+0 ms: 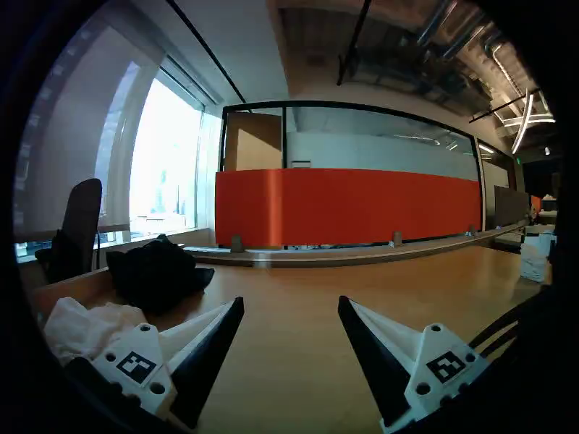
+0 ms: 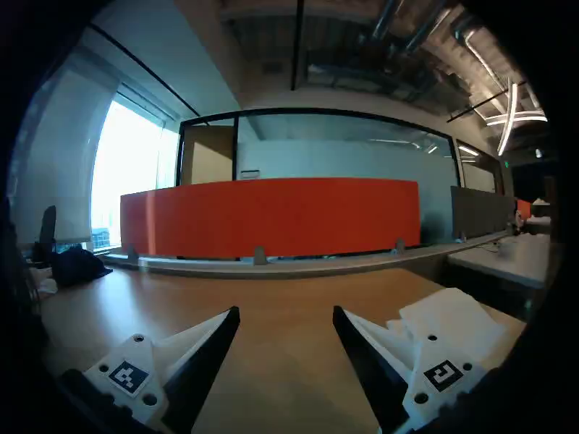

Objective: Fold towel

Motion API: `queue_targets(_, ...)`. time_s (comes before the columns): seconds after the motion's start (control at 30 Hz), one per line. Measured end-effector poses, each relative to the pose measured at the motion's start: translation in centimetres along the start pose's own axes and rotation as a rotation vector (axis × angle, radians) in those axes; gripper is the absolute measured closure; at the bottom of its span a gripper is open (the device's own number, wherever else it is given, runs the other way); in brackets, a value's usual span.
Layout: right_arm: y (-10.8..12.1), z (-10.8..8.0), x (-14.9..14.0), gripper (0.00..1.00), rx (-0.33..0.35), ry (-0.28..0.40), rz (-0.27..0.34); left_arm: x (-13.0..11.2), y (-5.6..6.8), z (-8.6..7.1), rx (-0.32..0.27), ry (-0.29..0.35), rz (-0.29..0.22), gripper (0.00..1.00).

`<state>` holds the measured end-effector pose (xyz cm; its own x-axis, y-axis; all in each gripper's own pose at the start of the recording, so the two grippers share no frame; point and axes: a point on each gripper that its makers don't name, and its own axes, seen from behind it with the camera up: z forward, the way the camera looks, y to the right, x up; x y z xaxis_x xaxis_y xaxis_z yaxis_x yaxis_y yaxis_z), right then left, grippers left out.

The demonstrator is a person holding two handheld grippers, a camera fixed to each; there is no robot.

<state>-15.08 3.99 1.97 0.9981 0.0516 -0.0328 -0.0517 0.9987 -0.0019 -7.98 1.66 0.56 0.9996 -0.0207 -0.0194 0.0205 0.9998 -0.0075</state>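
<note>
In the left gripper view my left gripper (image 1: pixel 291 307) is open over the bare wooden desk (image 1: pixel 304 347), nothing between its fingers. A crumpled white towel (image 1: pixel 87 325) lies at the near left, partly behind the left finger, with a black cloth heap (image 1: pixel 155 271) just beyond it. In the right gripper view my right gripper (image 2: pixel 286 315) is open too, low over the same desk (image 2: pixel 282 362). A stack of white towels (image 2: pixel 452 315) sits at the right edge of the desk, just past the right finger.
An orange partition (image 1: pixel 347 206) with a glass wall above it stands along the far edge of the desk. A black office chair (image 1: pixel 76 228) is at the far left by the window. More white cloth (image 1: pixel 534 260) rests at the far right.
</note>
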Motion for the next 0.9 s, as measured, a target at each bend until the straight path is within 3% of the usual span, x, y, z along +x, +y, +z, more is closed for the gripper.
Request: queue_targets(0.9, -1.2, -0.1, -0.6, 0.0, 0.008, 0.008, -0.025, 0.0, 0.0, 0.0, 0.0, 0.0, 0.0, 0.03)
